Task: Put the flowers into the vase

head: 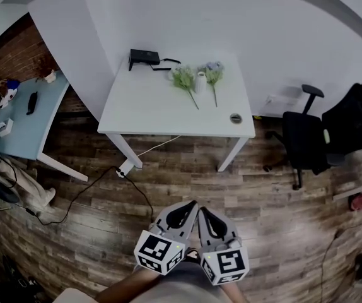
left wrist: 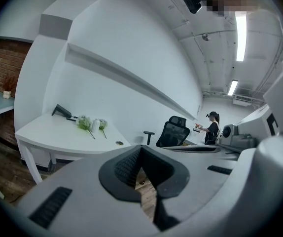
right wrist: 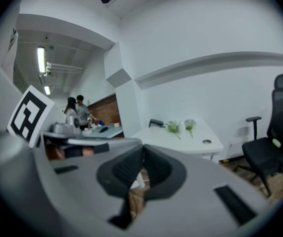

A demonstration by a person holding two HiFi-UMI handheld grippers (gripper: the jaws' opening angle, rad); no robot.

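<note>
On the white table (head: 143, 109) far ahead stands a small white vase (head: 200, 82) with a green-leaved flower (head: 184, 79) lying to its left and another flower (head: 214, 76) to its right. The same vase (left wrist: 95, 125) and flowers (left wrist: 84, 124) show small in the left gripper view, and the flowers (right wrist: 173, 127) also in the right gripper view. My left gripper (head: 193, 206) and right gripper (head: 201, 209) hover side by side over the wooden floor, well short of the table. Both are shut with nothing between the jaws.
A black device (head: 144, 58) with a cable lies at the table's back left, a round cable hole (head: 235, 118) near its right front. A black office chair (head: 307, 137) stands right of the table, a light blue table (head: 23, 115) left. A cable (head: 99, 188) trails on the floor. People stand far off.
</note>
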